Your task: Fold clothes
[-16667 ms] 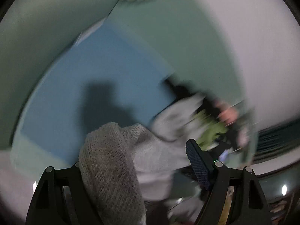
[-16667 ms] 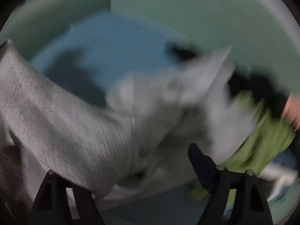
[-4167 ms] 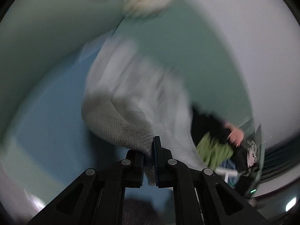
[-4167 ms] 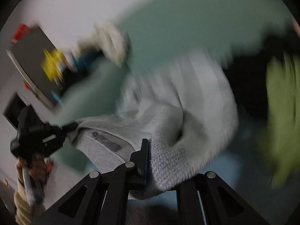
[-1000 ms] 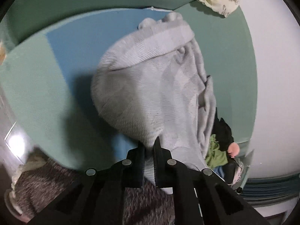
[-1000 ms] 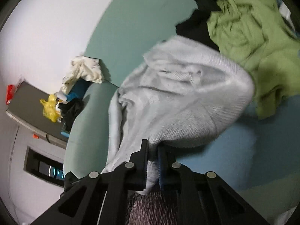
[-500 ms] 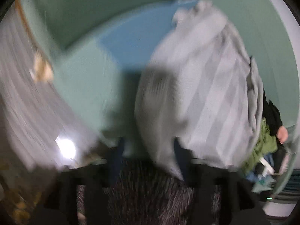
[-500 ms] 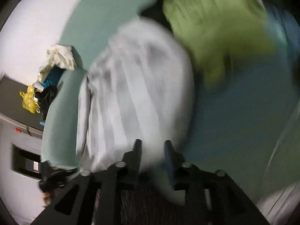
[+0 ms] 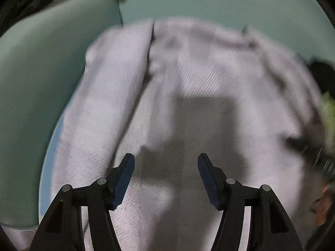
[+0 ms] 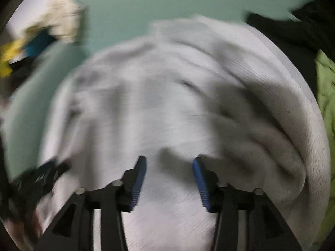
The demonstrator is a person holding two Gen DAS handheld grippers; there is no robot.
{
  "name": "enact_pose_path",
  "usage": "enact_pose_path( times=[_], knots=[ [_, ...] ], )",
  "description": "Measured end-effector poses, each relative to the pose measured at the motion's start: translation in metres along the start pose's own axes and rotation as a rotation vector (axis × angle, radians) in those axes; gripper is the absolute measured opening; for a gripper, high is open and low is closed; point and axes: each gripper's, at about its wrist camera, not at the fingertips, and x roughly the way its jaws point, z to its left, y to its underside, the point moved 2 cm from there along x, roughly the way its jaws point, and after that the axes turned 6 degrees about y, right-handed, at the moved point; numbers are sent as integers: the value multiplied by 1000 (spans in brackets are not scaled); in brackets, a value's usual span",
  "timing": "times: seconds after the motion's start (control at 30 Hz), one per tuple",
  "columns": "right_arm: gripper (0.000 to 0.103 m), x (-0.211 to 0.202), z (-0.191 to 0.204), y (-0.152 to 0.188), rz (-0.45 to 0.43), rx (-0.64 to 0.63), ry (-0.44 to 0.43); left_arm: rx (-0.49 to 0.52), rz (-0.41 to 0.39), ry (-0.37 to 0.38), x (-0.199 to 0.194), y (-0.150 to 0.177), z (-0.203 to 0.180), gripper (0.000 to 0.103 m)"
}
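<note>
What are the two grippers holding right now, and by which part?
Nothing. The left gripper is open above the grey sweater, and the right gripper is opening over it, its fingers clear of the cloth.

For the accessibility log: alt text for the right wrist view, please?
A blurred grey knitted garment fills the view, lying on a green surface. The right claw hangs over it, jaws opening, nothing gripped. A lime green garment lies at the right edge.

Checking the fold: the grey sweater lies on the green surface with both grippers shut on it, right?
Not quite. The grey sweater lies on the green surface, but the left gripper is open in the left wrist view; the right gripper is opening in its own.
</note>
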Motion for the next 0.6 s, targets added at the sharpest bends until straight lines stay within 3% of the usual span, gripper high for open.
enact_pose_path(
  times=[0.07, 0.2, 0.27, 0.33, 0.4, 0.43, 0.5, 0.53, 0.6],
  knots=[
    [41, -1, -17, 3, -28, 64, -65, -20, -44, 23, 10, 15, 10, 69],
    [29, -7, -30, 8, -29, 24, -102, 29, -69, -3, 10, 24, 7, 69],
    [31, -21, -42, 6, -36, 67, -126, -41, -40, 55, 5, 18, 16, 69],
    [31, -53, -64, 5, -115, 111, -126, -143, -34, 138, -6, 15, 31, 69],
    [36, -85, -86, 4, -195, 154, -125, -284, -73, 243, -24, 20, 58, 69],
    [44, -98, -94, 3, -233, 161, -112, -337, -107, 259, -35, 23, 73, 69],
    [65, -122, -116, -2, -309, 136, -23, -385, -178, 263, -56, 29, 102, 68],
    [84, -135, -128, -4, -346, 121, 27, -391, -203, 261, -63, 30, 115, 68],
    [85, -135, -139, -12, -326, 81, 53, -390, -209, 197, -71, 25, 139, 68]
  ],
)
